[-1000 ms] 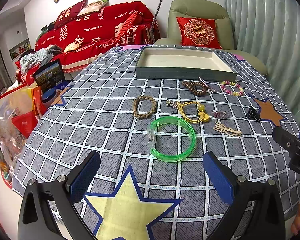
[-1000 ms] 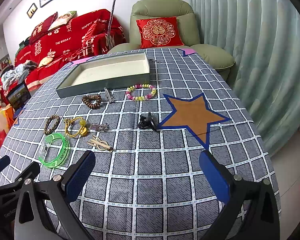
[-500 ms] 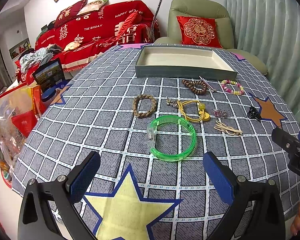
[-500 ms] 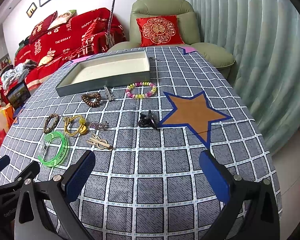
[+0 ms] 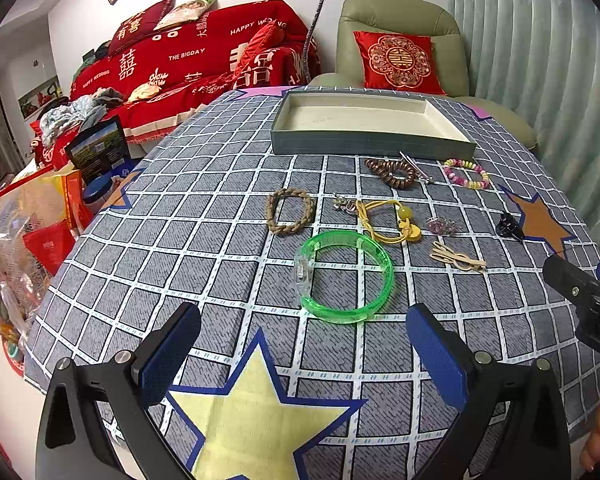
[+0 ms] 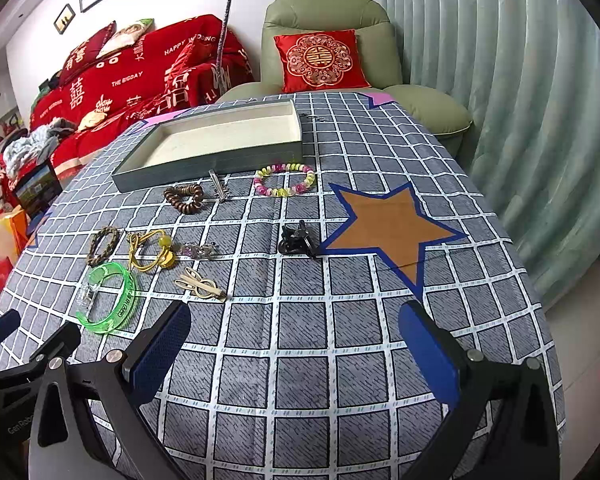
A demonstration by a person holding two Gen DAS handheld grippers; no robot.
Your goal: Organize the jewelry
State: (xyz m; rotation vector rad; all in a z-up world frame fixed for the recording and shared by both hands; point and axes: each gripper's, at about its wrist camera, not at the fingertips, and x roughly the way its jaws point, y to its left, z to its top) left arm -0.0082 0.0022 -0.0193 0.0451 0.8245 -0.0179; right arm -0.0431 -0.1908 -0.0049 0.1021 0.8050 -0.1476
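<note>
Jewelry pieces [image 5: 346,276] lie before tray [image 5: 370,146]; both claws gape.

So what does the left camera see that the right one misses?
Only the left view shows the yellow star on the cloth. Only the right view shows the whole brown star. Both share the empty tray, the green bangle, the other jewelry lying on the cloth, and open jaws holding nothing.

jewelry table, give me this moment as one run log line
left gripper open, empty | right gripper open, empty | tray empty | green bangle on table
</note>
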